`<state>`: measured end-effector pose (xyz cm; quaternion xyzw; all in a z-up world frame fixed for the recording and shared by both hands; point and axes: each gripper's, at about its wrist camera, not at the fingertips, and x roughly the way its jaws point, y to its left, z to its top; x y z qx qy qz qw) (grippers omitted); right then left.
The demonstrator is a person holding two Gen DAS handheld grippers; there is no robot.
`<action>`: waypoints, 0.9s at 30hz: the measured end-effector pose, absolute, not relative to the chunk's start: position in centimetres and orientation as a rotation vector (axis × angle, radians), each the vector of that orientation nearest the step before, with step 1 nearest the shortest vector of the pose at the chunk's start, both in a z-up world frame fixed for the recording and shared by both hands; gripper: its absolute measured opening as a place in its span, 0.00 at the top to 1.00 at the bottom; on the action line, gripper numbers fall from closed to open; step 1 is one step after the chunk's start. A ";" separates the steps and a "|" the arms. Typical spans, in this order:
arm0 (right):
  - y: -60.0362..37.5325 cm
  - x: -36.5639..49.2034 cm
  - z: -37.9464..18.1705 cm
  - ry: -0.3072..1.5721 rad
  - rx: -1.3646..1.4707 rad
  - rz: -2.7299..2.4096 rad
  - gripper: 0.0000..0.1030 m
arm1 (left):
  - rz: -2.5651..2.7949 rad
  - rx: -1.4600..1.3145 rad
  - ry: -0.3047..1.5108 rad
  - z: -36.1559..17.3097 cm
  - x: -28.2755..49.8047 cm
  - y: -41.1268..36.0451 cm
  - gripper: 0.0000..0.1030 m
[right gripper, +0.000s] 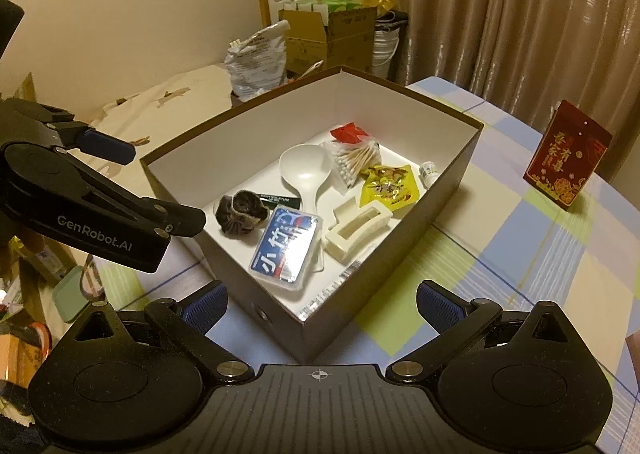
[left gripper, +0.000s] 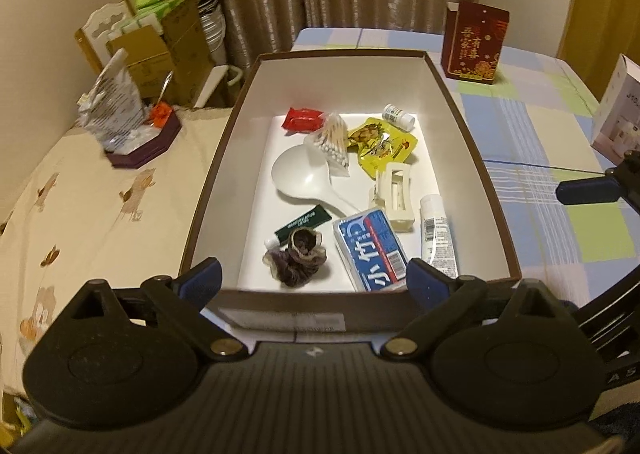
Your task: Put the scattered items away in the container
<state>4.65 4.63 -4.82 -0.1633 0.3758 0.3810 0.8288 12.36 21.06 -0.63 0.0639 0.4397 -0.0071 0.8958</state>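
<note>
Both grippers, the left gripper (left gripper: 314, 278) and the right gripper (right gripper: 320, 304), hang with jaws spread wide and nothing between them, each just short of the near edge of the brown box (left gripper: 460, 102) on the checked tablecloth (left gripper: 540, 126). Inside the box lie a dark hair scrunchie (left gripper: 296, 256), a blue packet (left gripper: 370, 250), a white tube (left gripper: 436, 230), a cream hair clip (left gripper: 396, 194), a white spoon (left gripper: 300, 176), a bag of cotton swabs (left gripper: 334, 142), a yellow snack pouch (left gripper: 382, 146), a red wrapper (left gripper: 304, 119), a small white bottle (left gripper: 398, 117) and a green sachet (left gripper: 304, 223). Beyond it, a red gift box (left gripper: 474, 42) stands upright on the cloth, well apart.
</note>
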 end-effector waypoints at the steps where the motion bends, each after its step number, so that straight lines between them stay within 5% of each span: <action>1: 4.3 4.6 -4.8 0.797 -0.344 0.815 0.00 | -0.003 0.129 0.915 -0.6 12.2 20.9 0.06; 27: -3.7 1.8 -3.9 0.779 -0.303 0.901 0.00 | 0.196 0.086 0.867 0.8 3.5 13.4 0.01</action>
